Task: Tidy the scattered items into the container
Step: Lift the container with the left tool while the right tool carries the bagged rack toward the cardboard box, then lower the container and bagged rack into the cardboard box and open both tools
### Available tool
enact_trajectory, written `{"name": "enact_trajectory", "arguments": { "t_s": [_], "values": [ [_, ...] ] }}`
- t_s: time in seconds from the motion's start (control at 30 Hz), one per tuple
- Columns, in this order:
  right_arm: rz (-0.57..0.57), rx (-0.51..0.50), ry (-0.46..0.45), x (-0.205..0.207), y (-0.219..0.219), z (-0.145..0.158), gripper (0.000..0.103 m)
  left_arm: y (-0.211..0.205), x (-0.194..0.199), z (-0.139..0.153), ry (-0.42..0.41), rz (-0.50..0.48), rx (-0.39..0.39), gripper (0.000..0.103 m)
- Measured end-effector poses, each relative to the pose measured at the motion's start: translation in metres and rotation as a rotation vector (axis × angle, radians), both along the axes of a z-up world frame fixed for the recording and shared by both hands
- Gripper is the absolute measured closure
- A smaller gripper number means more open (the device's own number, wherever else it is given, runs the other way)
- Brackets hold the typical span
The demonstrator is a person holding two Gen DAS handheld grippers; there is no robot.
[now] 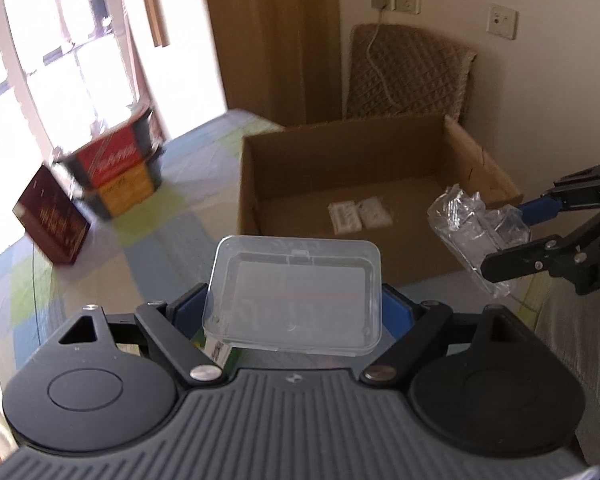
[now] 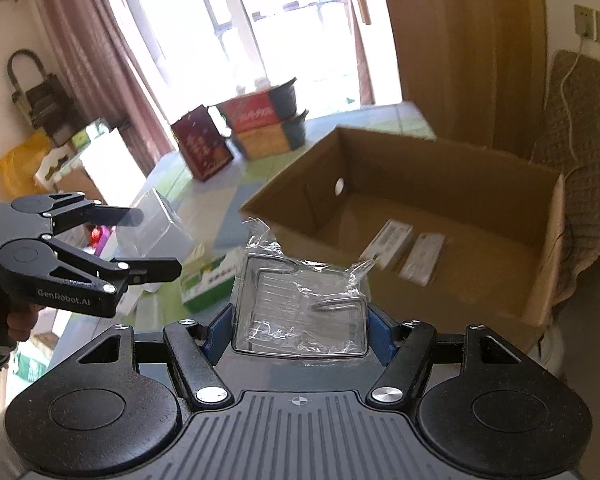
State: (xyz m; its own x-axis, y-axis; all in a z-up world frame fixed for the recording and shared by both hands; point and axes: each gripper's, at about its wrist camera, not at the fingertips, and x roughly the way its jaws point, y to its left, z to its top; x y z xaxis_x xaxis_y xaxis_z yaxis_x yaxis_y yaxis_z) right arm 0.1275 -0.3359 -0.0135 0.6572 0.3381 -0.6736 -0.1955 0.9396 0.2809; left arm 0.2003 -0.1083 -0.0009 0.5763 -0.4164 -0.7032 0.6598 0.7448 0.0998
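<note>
between left fingers [image 1: 394, 306]: clear case [image 1: 294, 298]

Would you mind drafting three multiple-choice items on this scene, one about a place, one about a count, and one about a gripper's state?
1. Where do the white packets lie?
A. On the floor of the cardboard box
B. On the bedspread beside the box
C. On top of the red carton

2. How many white packets are in the box?
A. One
B. Two
C. Four

3. What is the left gripper doing?
A. Open and empty
B. Shut on a green carton
C. Shut on the clear plastic case

Answers: 1 A, both wrist views show them on the box floor. 2 B, two lie side by side. 3 C, the case sits clamped between its blue pads.
</note>
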Motion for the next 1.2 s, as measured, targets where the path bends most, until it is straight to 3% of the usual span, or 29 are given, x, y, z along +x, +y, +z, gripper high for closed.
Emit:
{"name": "enact_trajectory", "arguments": {
  "t_s": [0.37,0.83,1.0,1.2],
  "values": [
    [-0.029,-0.056,-0.038,0.026,-0.026,0.020,0.032,-0.028,0.027,0.014,-0.057,-0.102,0.039,0.018],
    [0.024,-0.263,0.024,0.087,-0.067,0.007,0.032,-0.096,0.096,0.005,-0.122,-0.295,0.213,0.018],
    [0.014,-0.279,0.096,0.111,-0.079,-0.009,0.032,-0.126,0.124,-0.016,-0.050,-0.323,0.286,0.018],
    [-0.034,-0.232,0.271,0.136,-0.087,-0.045,0.032,-0.155,0.140,-0.051,0.056,-0.355,0.389,0.018]
  ]
}}
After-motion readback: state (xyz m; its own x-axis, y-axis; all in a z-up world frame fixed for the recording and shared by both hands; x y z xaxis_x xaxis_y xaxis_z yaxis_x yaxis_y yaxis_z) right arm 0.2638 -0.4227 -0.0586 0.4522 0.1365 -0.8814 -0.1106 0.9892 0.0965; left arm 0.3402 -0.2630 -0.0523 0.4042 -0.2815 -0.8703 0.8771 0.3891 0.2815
